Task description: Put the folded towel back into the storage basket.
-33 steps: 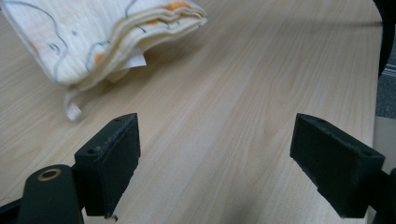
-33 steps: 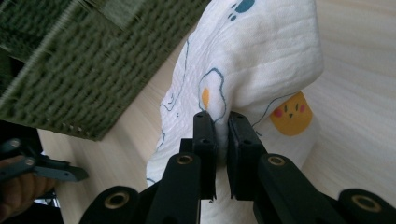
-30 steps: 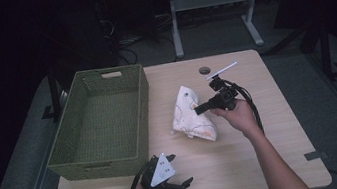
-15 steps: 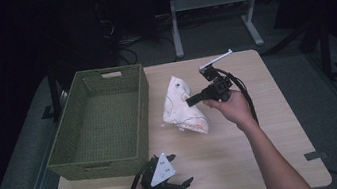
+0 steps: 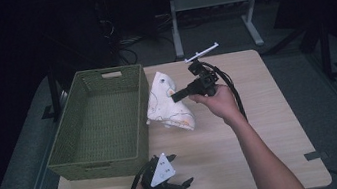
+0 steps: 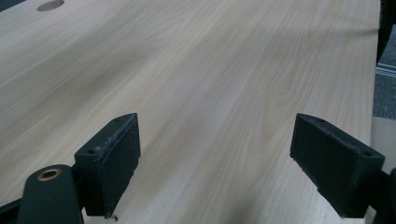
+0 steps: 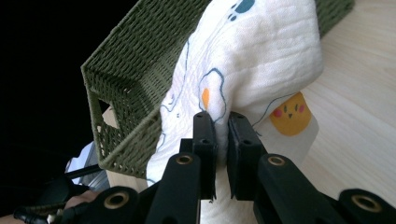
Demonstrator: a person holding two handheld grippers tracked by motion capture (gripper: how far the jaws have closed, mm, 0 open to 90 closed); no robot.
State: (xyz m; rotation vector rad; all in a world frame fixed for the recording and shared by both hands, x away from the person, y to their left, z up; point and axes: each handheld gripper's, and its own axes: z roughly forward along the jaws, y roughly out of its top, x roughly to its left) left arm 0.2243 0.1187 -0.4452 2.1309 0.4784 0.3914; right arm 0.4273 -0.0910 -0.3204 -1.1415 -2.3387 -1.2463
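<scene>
While my right gripper [image 7: 222, 122] pinches the cloth [image 7: 261, 60] beside the basket [image 5: 100, 122], my left gripper [image 6: 229, 158] rests spread on the table [image 6: 224, 70].

Soft crinkled cloth [image 7: 261, 51], rough woven basket [image 5: 96, 130], smooth matt wood-grain table [image 6: 210, 70].
</scene>
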